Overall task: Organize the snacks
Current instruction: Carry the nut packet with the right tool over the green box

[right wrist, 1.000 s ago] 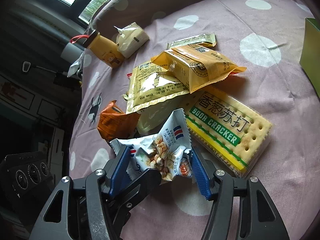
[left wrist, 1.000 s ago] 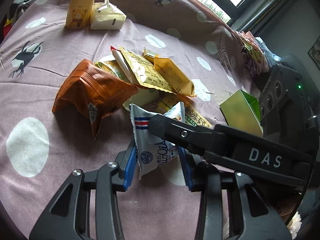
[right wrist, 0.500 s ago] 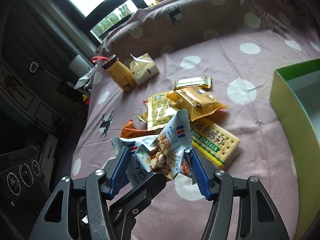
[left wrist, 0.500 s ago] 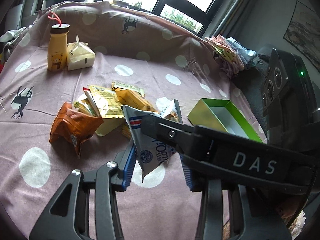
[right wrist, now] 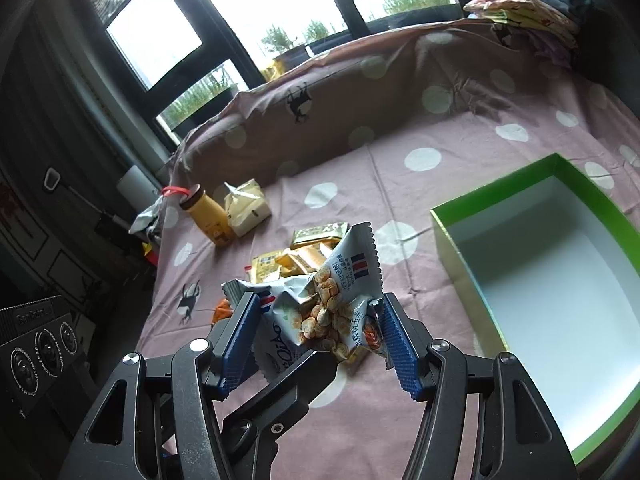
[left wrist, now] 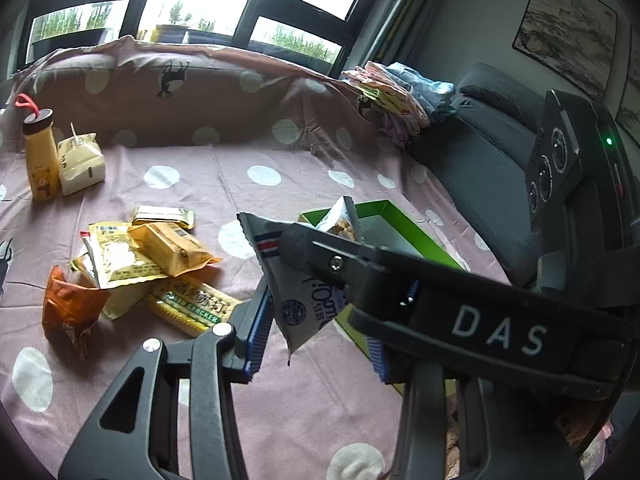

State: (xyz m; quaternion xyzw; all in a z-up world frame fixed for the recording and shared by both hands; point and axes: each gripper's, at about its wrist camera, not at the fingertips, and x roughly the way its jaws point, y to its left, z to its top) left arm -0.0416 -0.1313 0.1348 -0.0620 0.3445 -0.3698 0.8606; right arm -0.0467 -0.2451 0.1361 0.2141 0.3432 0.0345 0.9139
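A white snack bag with red and blue stripes [left wrist: 304, 300] hangs in the air above the pink dotted cloth. My left gripper [left wrist: 316, 332] and my right gripper [right wrist: 320, 332] are both shut on this bag [right wrist: 320, 308], crossing each other. The open green box [right wrist: 560, 280] with a white inside lies to the right; it also shows in the left wrist view [left wrist: 384, 232]. A pile of snacks lies on the cloth: an orange bag [left wrist: 68, 312], yellow packets [left wrist: 172, 248] and a soda cracker pack [left wrist: 192, 308].
A yellow bottle [left wrist: 38, 160] and a small cream carton [left wrist: 82, 164] stand at the far left by the raised back edge. Folded clothes [left wrist: 400, 92] lie at the back right. A dark sofa [left wrist: 480, 168] is to the right.
Both grippers have lifted the striped bag up off the pile and moved it right, towards the green box. The box has come into full view.
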